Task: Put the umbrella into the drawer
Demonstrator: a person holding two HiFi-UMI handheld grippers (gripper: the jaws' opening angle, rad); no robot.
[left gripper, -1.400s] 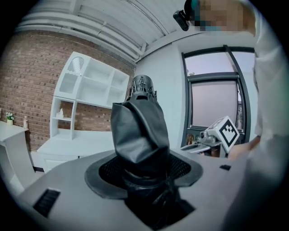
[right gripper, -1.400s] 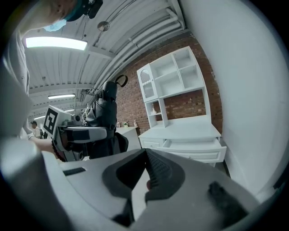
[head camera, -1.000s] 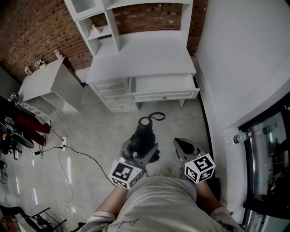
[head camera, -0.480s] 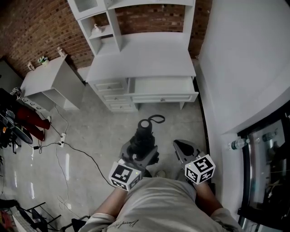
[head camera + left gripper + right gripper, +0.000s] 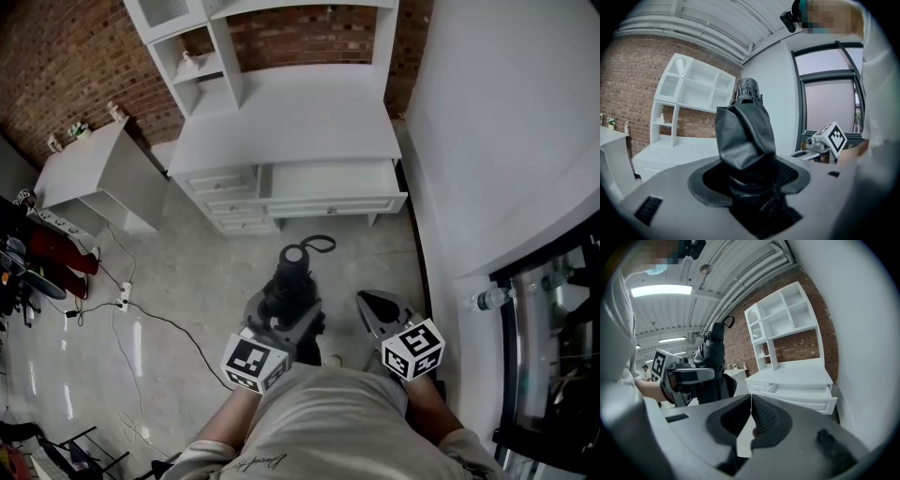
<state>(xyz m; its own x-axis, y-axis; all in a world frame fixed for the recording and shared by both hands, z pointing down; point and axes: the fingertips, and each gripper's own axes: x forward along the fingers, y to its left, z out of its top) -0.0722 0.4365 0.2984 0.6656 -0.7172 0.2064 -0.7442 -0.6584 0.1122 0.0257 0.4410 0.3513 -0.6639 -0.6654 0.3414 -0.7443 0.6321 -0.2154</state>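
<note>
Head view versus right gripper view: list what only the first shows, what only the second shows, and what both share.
Only the head view: the floor with a black cable trailing across it, and the marker cube on the right gripper. Only the right gripper view: the ceiling with its lit strip light. Both: the black folded umbrella clamped in the left gripper, the white desk with its drawer open, and the brick wall behind.
</note>
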